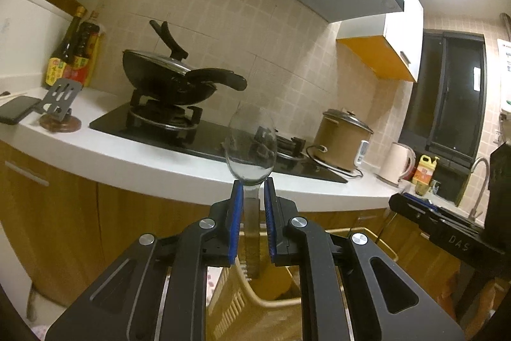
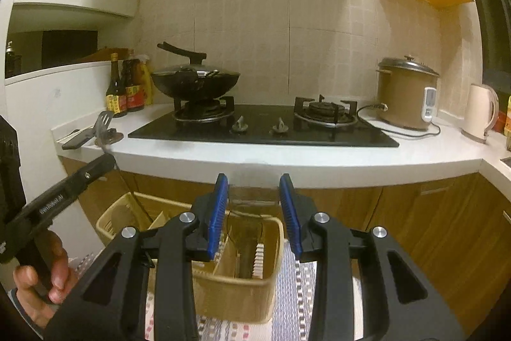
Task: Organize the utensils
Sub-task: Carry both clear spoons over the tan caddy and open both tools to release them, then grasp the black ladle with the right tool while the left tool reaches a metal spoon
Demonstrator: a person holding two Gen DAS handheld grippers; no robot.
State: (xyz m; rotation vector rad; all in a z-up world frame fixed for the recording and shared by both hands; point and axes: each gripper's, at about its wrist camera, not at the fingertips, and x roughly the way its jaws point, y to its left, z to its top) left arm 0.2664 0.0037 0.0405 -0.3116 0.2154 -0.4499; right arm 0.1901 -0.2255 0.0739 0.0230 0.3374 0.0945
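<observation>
My left gripper (image 1: 251, 184) is shut on a shiny metal spoon (image 1: 250, 146), gripping its neck, bowl pointing up, handle hanging down over a beige utensil basket (image 1: 265, 302). In the right wrist view the left gripper (image 2: 107, 160) comes in from the left, and the spoon's thin handle runs down into the basket's left part. My right gripper (image 2: 254, 181) is open and empty, above the divided beige basket (image 2: 271, 274). A dark utensil (image 2: 247, 248) stands in the basket's right compartment.
The white counter (image 2: 287, 162) carries a black gas hob (image 2: 265, 130), a lidded wok (image 2: 194, 80), sauce bottles (image 2: 124, 91), a phone stand (image 2: 103, 125), a rice cooker (image 2: 405, 95) and a kettle (image 2: 480, 111). Wooden cabinets are below. A striped cloth (image 2: 297, 293) lies under the basket.
</observation>
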